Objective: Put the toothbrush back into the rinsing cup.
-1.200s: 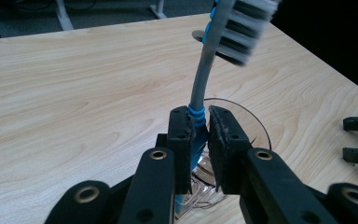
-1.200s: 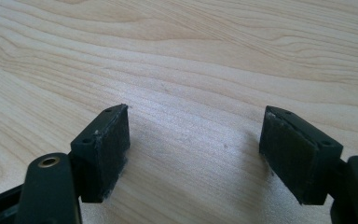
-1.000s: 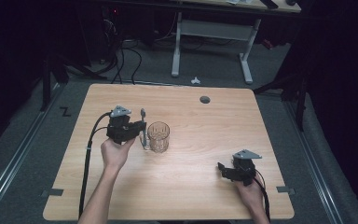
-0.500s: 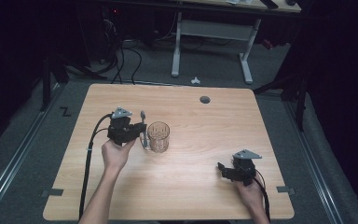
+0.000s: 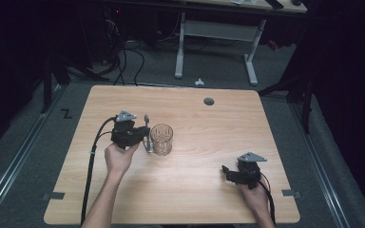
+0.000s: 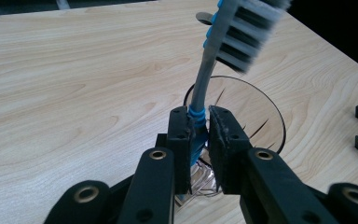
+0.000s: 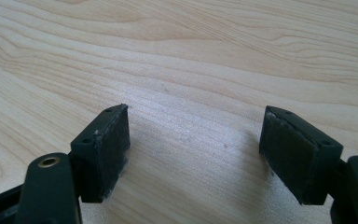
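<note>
High view: pale wooden surface (image 5: 195, 190) evenly lit from above, surroundings falling to near black; overall soft, low detail. Left gripper view: grey-bristled toothbrush head (image 6: 249, 32) blurred, out of focus. Right gripper view: bright, soft shadow under black claw pads (image 7: 105, 149).

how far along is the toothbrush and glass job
Done: the left claw is shut on the toothbrush handle, brush head up. In hand: it holds the brush at the glass, right by the rim. Left: whether the brush is going in or coming out can't be told. The right claw rests open on the table.
</note>
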`<action>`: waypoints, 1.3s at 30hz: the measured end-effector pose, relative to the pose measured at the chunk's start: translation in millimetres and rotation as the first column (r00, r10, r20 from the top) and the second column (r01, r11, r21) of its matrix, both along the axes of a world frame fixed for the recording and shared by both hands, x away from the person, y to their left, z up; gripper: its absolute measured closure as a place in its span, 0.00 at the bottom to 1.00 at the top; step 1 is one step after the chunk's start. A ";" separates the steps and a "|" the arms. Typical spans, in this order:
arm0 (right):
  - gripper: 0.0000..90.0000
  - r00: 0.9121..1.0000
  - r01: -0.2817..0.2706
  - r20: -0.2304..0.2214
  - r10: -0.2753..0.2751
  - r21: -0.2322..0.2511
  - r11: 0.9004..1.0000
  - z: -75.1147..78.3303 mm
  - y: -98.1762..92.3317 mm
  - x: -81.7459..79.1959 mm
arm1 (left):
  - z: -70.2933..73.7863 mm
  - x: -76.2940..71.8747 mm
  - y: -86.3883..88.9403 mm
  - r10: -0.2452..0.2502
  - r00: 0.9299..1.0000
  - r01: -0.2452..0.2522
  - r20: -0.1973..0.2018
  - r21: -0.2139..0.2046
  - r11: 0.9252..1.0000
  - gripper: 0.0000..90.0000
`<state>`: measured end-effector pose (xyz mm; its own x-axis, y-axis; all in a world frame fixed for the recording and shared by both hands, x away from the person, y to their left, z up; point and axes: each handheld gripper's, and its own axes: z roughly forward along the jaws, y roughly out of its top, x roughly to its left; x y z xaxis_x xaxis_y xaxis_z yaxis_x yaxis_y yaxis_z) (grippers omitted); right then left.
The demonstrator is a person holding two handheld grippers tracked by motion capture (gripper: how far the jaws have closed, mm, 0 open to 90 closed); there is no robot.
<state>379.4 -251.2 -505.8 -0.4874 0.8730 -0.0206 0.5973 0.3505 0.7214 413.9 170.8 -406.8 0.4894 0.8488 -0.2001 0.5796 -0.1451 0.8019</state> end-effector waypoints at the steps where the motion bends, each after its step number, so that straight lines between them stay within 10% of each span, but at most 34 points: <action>1: 0.27 1.000 0.000 0.000 0.000 0.000 1.000 0.0 0.0 0.0 | -0.2 -0.4 -0.2 0.003 1.000 -0.003 0.003 -0.004 1.000 0.88; 39: 0.27 1.000 0.000 0.000 0.000 0.000 1.000 0.0 0.0 0.0 | 0.2 -19.9 11.8 0.044 0.998 -0.046 0.041 0.044 0.998 0.65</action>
<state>379.4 -251.2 -505.8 -0.4872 0.8730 -0.0207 0.5972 0.3504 0.7215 394.0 182.7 -406.5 0.4574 0.8778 -0.1424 0.5542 -0.1562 0.8176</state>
